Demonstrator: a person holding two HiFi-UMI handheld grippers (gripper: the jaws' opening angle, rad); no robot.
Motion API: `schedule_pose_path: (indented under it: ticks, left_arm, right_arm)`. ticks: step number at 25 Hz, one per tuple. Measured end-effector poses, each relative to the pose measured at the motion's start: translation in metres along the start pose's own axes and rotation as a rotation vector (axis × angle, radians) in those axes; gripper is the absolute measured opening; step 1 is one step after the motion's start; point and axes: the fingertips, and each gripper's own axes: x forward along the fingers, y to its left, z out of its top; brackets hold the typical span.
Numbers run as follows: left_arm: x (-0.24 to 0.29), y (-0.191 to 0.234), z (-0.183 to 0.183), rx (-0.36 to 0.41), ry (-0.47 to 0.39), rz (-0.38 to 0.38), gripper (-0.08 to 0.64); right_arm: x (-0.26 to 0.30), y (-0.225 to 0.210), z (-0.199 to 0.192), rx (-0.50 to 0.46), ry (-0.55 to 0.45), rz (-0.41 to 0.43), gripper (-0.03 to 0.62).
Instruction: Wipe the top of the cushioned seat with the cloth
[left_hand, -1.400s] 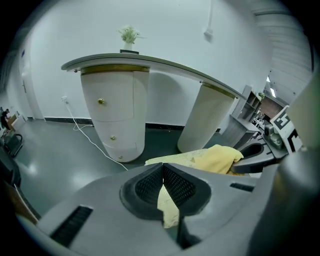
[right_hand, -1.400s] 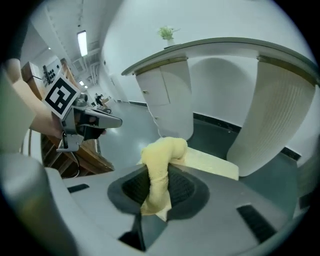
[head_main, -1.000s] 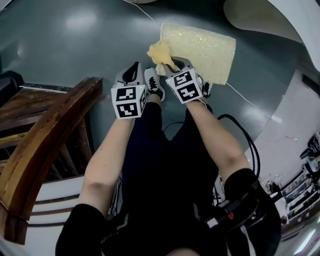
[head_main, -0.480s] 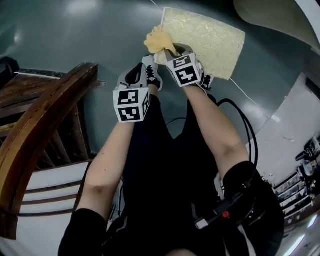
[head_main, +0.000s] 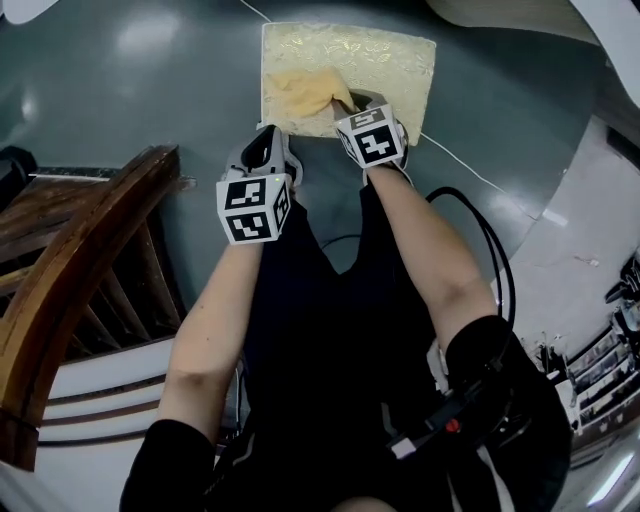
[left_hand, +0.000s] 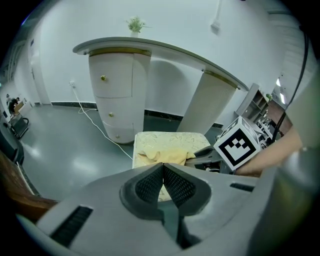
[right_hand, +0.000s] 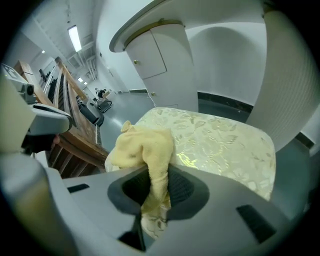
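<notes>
Since a second ago the pale yellow cloth (head_main: 300, 92) has gone from a raised bunch at the near edge to lying flatter, further in on the top of the square cream cushioned seat with its gold leaf pattern (head_main: 395, 60). The right gripper (head_main: 348, 104) has reached forward with it, and the seat now sits more to the left in the head view. I judge this to mean the wiping stroke is under way, with the near left part of the top being covered and the rest of the top not yet under the cloth.

The right gripper's jaws are clamped on a fold of the cloth, which hangs down between them while its bulk rests on the seat. The left gripper (head_main: 266, 148) hovers over the grey floor (head_main: 130, 90) just short of the seat's near edge, its jaws closed together with nothing between them.

No brand or readable writing shows. The only print is the black-and-white square markers on each gripper's cube. A curved brown wooden frame (head_main: 70, 280) stands well apart at the left.
</notes>
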Motion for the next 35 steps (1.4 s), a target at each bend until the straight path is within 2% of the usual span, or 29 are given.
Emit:
schedule_pose_path:
  ticks: [8, 14, 18, 20, 24, 26, 30, 32, 35]
  left_arm:
    - [0.012, -0.047, 0.010, 0.049, 0.021, -0.020, 0.005]
    - [0.018, -0.071, 0.020, 0.047, 0.032, -0.005, 0.005]
    - [0.019, -0.089, 0.027, 0.043, 0.031, 0.003, 0.005]
    - [0.019, -0.099, 0.028, 0.050, 0.035, -0.002, 0.005]
    - [0.018, -0.111, 0.030, 0.000, 0.017, -0.046, 0.005]
    - [0.018, -0.114, 0.023, 0.001, 0.015, -0.066, 0.005]
    - [0.020, -0.103, 0.014, 0.026, -0.013, -0.113, 0.005]
    - [0.016, -0.088, 0.008, 0.068, -0.016, -0.135, 0.005]
    - [-0.005, -0.057, 0.002, 0.125, -0.023, -0.139, 0.005]
  right_arm:
    - [-0.033, -0.055, -0.031, 0.084, -0.013, -0.023, 0.078]
    - [-0.052, -0.084, -0.046, 0.152, -0.010, -0.023, 0.078]
    - [-0.068, -0.108, -0.062, 0.154, 0.013, -0.029, 0.078]
    - [-0.077, -0.125, -0.074, 0.164, 0.039, -0.054, 0.078]
    - [-0.090, -0.166, -0.110, 0.190, 0.111, -0.132, 0.078]
    - [-0.103, -0.173, -0.116, 0.177, 0.092, -0.143, 0.078]
    - [-0.131, -0.149, -0.090, 0.097, -0.062, -0.093, 0.078]
    - [-0.140, -0.112, -0.070, 0.048, -0.145, -0.035, 0.078]
    - [-0.145, -0.051, -0.041, -0.002, -0.212, -0.004, 0.078]
